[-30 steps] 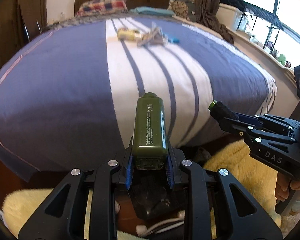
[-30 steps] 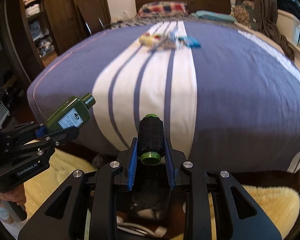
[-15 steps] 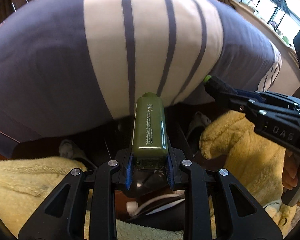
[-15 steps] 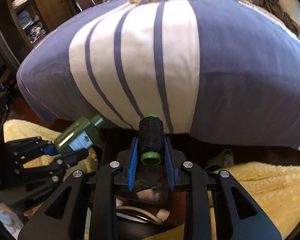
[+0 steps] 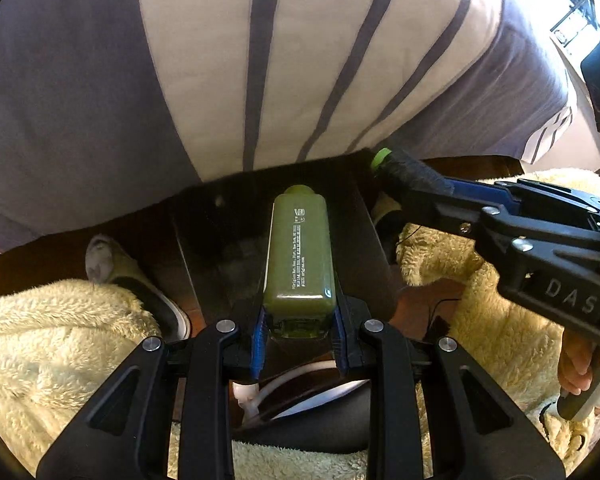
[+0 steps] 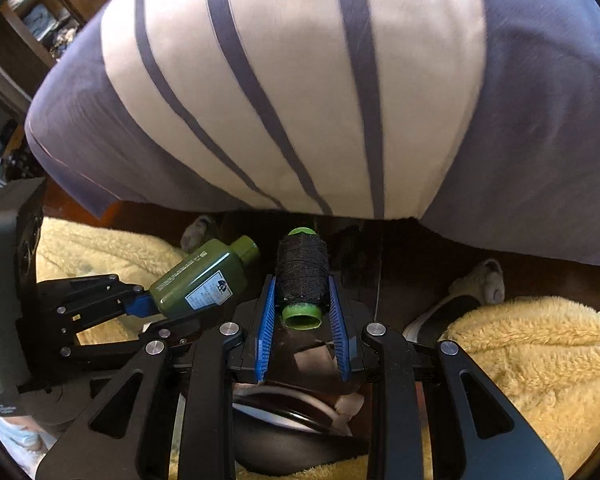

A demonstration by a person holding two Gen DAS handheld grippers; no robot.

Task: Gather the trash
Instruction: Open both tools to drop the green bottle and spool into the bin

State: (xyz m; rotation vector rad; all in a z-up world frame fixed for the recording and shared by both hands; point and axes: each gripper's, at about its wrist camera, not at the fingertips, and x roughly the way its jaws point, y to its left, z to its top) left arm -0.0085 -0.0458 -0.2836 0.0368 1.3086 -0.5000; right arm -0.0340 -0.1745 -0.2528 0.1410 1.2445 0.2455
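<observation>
My left gripper (image 5: pixel 298 330) is clenched on the green bottle (image 5: pixel 300 258), fingers (image 5: pixel 259 336) pinching its base, cap pointing far toward the foot of the bed (image 5: pixel 180 80). My right gripper (image 6: pixel 305 322) grips the black thread spool (image 6: pixel 302 270) the same way — green core end near, blue pads tight on both sides. Both items hang over a dark bin (image 5: pixel 364 248) on the floor below the striped bedspread, with yellow fleece (image 6: pixel 532 352) on either side and a slipper (image 5: pixel 100 258) to the left.

Dark floor (image 5: pixel 428 296); cream fleece rugs (image 5: pixel 52 344) and slippers (image 5: pixel 112 264) lie on it
</observation>
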